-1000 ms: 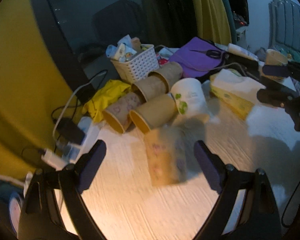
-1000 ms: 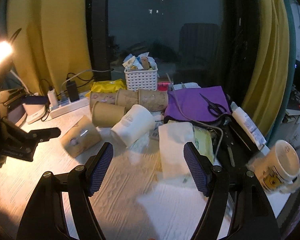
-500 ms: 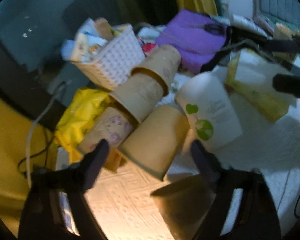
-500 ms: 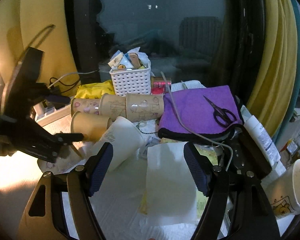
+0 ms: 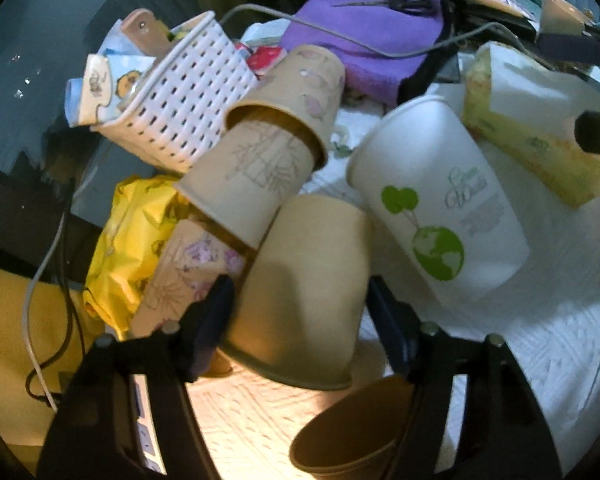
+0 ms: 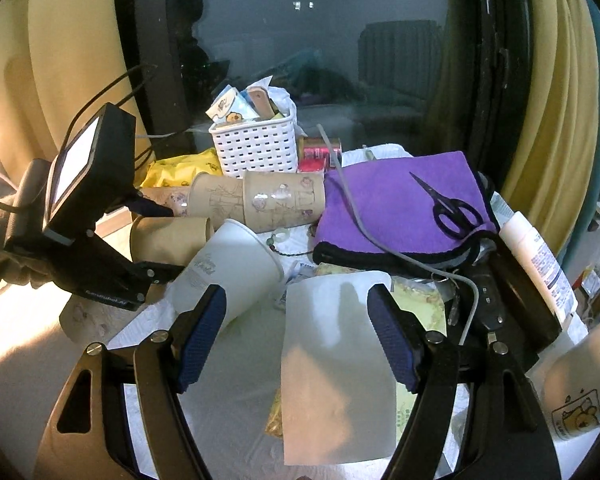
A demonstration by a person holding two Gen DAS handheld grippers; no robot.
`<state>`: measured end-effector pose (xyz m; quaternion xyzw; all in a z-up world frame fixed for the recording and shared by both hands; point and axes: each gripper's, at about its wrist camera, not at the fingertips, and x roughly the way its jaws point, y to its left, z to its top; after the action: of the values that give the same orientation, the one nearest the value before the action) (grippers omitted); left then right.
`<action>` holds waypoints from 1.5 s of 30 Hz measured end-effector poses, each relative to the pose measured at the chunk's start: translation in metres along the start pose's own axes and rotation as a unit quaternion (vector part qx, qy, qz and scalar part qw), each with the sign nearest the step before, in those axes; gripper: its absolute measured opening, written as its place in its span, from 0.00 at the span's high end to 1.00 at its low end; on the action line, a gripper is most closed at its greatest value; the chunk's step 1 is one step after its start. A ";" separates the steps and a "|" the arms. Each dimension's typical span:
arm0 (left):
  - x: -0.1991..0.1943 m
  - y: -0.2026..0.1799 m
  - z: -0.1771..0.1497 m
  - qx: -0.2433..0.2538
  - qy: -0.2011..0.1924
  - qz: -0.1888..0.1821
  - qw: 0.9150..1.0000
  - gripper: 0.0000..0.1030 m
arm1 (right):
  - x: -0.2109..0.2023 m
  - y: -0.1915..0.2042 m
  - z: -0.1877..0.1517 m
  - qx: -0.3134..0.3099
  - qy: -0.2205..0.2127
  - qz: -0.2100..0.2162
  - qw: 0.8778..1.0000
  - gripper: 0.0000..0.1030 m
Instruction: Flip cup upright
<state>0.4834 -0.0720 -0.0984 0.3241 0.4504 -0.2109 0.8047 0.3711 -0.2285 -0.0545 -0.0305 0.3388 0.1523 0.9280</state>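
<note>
Several paper cups lie on their sides on the white table. A plain brown cup (image 5: pixel 304 292) lies between the fingers of my left gripper (image 5: pixel 300 312), which is open around it; this cup also shows in the right wrist view (image 6: pixel 168 238). A white cup with a green print (image 5: pixel 440 204) lies to its right, also in the right wrist view (image 6: pixel 228 268). A brown cup (image 5: pixel 356 436) stands mouth up just below the left gripper. My right gripper (image 6: pixel 296 336) is open and empty over a white tissue (image 6: pixel 336 364).
Three patterned brown cups (image 5: pixel 252 184) lie nested in a row behind. A white basket (image 5: pixel 184 88), a yellow bag (image 5: pixel 132 232), a purple cloth with scissors (image 6: pixel 400 200), a tissue pack (image 5: pixel 532 136), a lotion tube (image 6: pixel 540 264), a mug (image 6: pixel 580 396) and cables crowd the table.
My left gripper has moved forward from the patterned cup it had been over, now left standing mouth up, and closed in around the plain brown cup. My right gripper has moved forward over the tissue.
</note>
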 end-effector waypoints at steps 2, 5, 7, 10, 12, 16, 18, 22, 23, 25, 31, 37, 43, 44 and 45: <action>-0.005 -0.001 -0.001 -0.002 -0.004 0.000 1.000 0.34 | -0.001 -0.001 0.000 0.001 0.000 0.000 1.000 0.26; -0.021 0.003 0.000 -0.006 -0.018 0.007 1.000 0.34 | -0.007 0.000 0.001 0.003 -0.003 -0.002 1.000 0.26; -0.034 0.005 0.000 -0.009 -0.028 0.011 1.000 0.34 | -0.013 0.000 0.001 0.003 -0.007 -0.004 1.000 0.26; -0.060 0.003 -0.001 -0.010 -0.042 0.018 0.999 0.34 | -0.025 0.001 0.001 0.003 -0.016 -0.005 1.000 0.26; -0.078 -0.004 -0.004 -0.008 -0.050 0.020 0.999 0.34 | -0.035 0.005 0.001 0.002 -0.022 -0.005 1.000 0.26; -0.120 -0.022 -0.018 -0.005 -0.070 0.025 0.997 0.34 | -0.056 0.014 -0.001 -0.003 -0.033 -0.003 0.999 0.26; -0.140 -0.032 -0.025 -0.005 -0.082 0.027 0.996 0.34 | -0.067 0.018 -0.004 -0.004 -0.037 -0.002 0.999 0.26; -0.164 -0.051 -0.032 -0.003 -0.098 0.033 0.995 0.34 | -0.088 0.028 -0.012 -0.008 -0.043 0.000 0.999 0.26; -0.172 -0.056 -0.036 -0.003 -0.102 0.033 0.994 0.34 | -0.094 0.031 -0.015 -0.009 -0.045 0.001 0.999 0.26; -0.184 -0.063 -0.045 -0.003 -0.109 0.032 0.993 0.34 | -0.104 0.036 -0.019 -0.011 -0.049 0.002 0.999 0.26; -0.212 -0.102 -0.078 0.001 -0.122 0.018 0.992 0.34 | -0.135 0.050 -0.035 -0.012 -0.059 0.002 0.998 0.26; -0.225 -0.145 -0.124 -0.020 -0.129 -0.015 0.991 0.34 | -0.156 0.066 -0.062 -0.017 -0.050 0.004 0.999 0.26; -0.216 -0.183 -0.173 -0.050 -0.116 -0.053 0.991 0.34 | -0.169 0.086 -0.099 -0.022 -0.034 0.022 0.999 0.26; -0.213 -0.186 -0.177 -0.054 -0.115 -0.058 0.990 0.34 | -0.170 0.088 -0.108 -0.023 -0.029 0.025 0.999 0.26; -0.211 -0.192 -0.184 -0.058 -0.112 -0.066 0.990 0.34 | -0.171 0.089 -0.113 -0.023 -0.026 0.026 0.999 0.26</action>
<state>0.1477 -0.0658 -0.0510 0.2208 0.3896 -0.2720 0.8517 0.1500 -0.2063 -0.0286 -0.0391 0.3120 0.1850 0.9311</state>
